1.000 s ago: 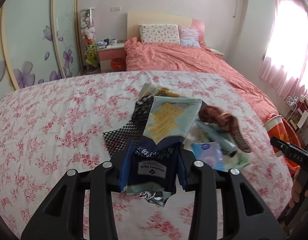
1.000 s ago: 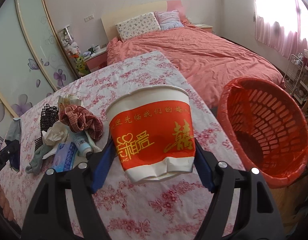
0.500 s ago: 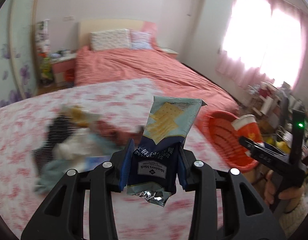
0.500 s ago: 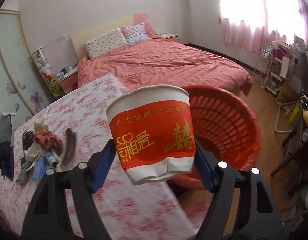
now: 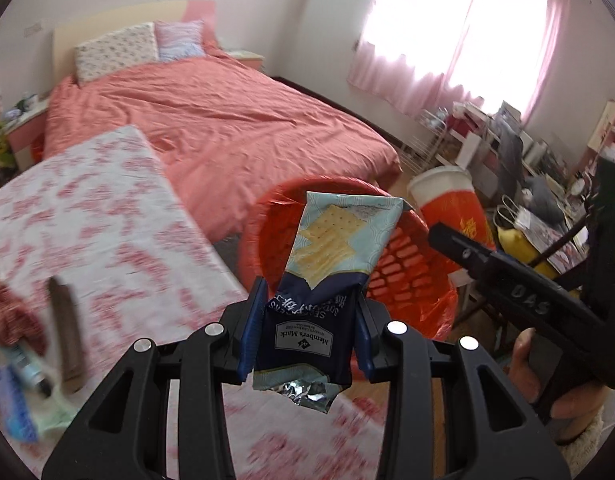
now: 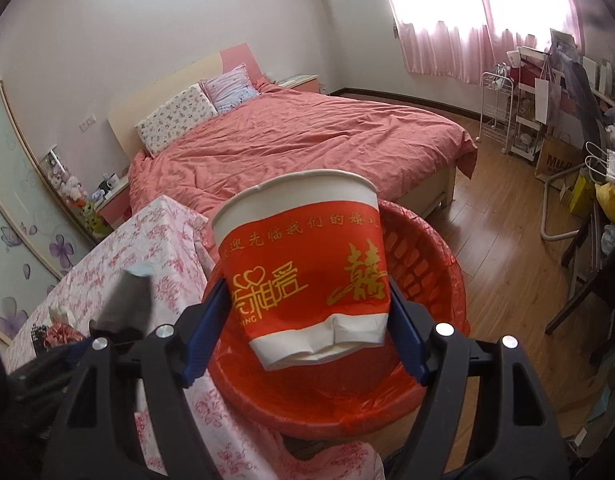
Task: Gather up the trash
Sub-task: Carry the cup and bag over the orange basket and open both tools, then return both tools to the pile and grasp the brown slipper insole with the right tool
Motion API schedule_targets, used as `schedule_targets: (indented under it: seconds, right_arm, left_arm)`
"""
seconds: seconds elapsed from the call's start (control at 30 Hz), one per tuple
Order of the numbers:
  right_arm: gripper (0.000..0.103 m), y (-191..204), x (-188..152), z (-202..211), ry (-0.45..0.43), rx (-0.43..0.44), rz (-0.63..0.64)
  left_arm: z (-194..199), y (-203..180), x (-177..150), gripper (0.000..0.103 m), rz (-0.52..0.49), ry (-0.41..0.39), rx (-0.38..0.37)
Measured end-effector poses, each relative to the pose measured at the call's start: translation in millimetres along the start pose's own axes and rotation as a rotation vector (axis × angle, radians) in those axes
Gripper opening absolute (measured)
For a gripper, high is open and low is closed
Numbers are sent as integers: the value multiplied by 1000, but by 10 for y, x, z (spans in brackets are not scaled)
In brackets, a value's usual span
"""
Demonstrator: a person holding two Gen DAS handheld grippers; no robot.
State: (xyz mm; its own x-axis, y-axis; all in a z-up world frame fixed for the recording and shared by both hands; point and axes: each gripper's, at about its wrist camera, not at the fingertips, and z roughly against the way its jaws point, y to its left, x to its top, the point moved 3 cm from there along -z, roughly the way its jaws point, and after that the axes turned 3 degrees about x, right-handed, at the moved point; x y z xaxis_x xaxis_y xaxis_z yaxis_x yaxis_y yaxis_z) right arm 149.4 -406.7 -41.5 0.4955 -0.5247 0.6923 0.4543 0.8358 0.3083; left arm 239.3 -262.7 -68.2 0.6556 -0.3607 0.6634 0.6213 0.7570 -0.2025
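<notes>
My left gripper [image 5: 307,334] is shut on a blue cracker wrapper [image 5: 327,264] and holds it in front of the red trash basket [image 5: 267,236], by the table's right edge. My right gripper [image 6: 307,340] is shut on a red and white paper cup [image 6: 303,276], held upright over the red trash basket [image 6: 435,276]. In the left wrist view the cup [image 5: 451,204] and the right gripper's black body [image 5: 519,300] show beyond the basket. The left gripper shows blurred at the left of the right wrist view [image 6: 123,308].
A table with a pink floral cloth [image 5: 107,208] holds a pile of items at its left: a red scrunchie [image 5: 7,316], a tube, a blue packet [image 5: 11,404]. A pink bed [image 6: 307,140] lies behind. Shelves and bags [image 6: 555,120] stand at the right on a wooden floor.
Both grippers have swung right from the table pile toward the red basket. The cup now hangs over the basket and the wrapper is at its near rim. Both grips are unchanged.
</notes>
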Motion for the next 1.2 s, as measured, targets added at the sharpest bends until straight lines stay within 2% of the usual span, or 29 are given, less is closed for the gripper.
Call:
schedule_targets:
  seconds: [0.23,0.33,0.37,0.43,0.57,0.73,0.9,1.0,1.07,1.2]
  right_arm:
    - [73,-224,171,-206,-1,38,-58]
    - [75,-299,219,-313,4,53,-85]
    - [79,-304,230,-339,7,58,-87]
    - [84,-314,220,-397,12,56,-83]
    - [85,-308,178,-380,5,30,-65]
    - [85,-245,107,-272,-7,1,-49]
    - [85,43,-34,-144,-4,-2,35]
    - [85,353,-194,-108,9,11,118]
    - [84,604,-318,-111,27,33,169]
    - [80,1055,-576,-189,79,72,237]
  left_arm:
    - [-318,-251,47,40,-31,58,-23]
    - [-401,-241,62,52,-28,78,-20]
    - [-419,-236,52,59,-23,84,-13]
    - [-422,-213,19,65,-17,94,-3]
    - [-401,-166,-45,66,-13,110,41]
    - [-92,31,-140,66,-2,74,118]
    - [448,367,-281,79,23,-22,252]
    - [748,623,-397,80,45,-59,347]
    - [936,855,-511,87,75,-71,415]
    - [1273,1357,-740,87,145,-90,538]
